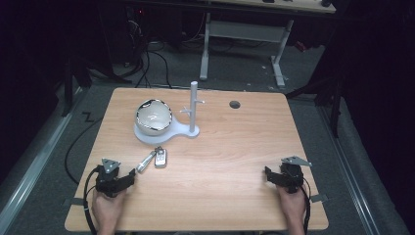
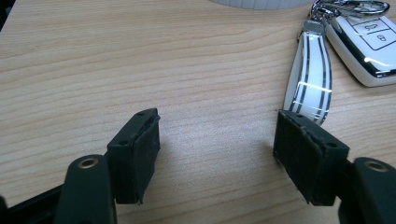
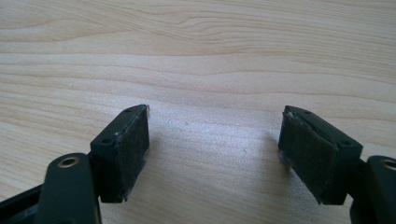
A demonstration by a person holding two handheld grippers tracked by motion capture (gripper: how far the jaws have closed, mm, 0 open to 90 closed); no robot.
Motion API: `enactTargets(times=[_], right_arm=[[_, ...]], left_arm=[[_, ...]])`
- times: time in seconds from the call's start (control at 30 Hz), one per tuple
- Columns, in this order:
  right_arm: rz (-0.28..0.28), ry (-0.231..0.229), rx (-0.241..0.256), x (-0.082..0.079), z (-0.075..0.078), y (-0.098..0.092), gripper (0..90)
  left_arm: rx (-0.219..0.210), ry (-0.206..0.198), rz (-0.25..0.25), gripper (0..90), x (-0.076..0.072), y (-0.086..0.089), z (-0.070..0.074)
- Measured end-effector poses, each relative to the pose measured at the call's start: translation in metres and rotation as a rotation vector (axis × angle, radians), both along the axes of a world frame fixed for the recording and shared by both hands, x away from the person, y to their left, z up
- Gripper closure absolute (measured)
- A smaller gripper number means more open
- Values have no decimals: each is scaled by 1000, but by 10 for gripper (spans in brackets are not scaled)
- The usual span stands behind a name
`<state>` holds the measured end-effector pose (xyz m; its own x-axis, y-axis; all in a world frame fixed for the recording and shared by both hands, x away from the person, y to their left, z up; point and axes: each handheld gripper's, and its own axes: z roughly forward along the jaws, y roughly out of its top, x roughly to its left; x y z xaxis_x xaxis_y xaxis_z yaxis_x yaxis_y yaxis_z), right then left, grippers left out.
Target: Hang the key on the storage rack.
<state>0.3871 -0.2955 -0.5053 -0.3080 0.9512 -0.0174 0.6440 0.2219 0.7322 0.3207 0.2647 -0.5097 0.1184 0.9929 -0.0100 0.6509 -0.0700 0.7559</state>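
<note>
Your left gripper (image 1: 131, 177) rests with jaws apart just short of the car key (image 1: 160, 157), which lies below the stand (image 1: 166, 133); judge the glossy fob light but slippery, so grip its strap (image 2: 309, 79); right gripper (image 3: 215, 140) likewise parted, empty.

Table (image 1: 225, 161): light wood grain, rectangular, round hole (image 1: 235, 104) near far edge.
Stand (image 1: 169, 131): white, flat base lying on far left part, upright post with pegs.
Car key (image 1: 160, 157): white, lay flat just in front of stand.
Key strap (image 1: 145, 161): white with dark stripes, lay beside car key, attached.
</note>
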Motion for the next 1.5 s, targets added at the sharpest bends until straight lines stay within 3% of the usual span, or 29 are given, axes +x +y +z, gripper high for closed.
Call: enactTargets(times=[1.3,1.5], right_arm=[[-2,1,2,0,0,0,246],[-2,2,3,0,0,0,245]], left_arm=[[-10,9,-8,266,2,-3,1],[-25,-18,-7,283,-2,-4,8]])
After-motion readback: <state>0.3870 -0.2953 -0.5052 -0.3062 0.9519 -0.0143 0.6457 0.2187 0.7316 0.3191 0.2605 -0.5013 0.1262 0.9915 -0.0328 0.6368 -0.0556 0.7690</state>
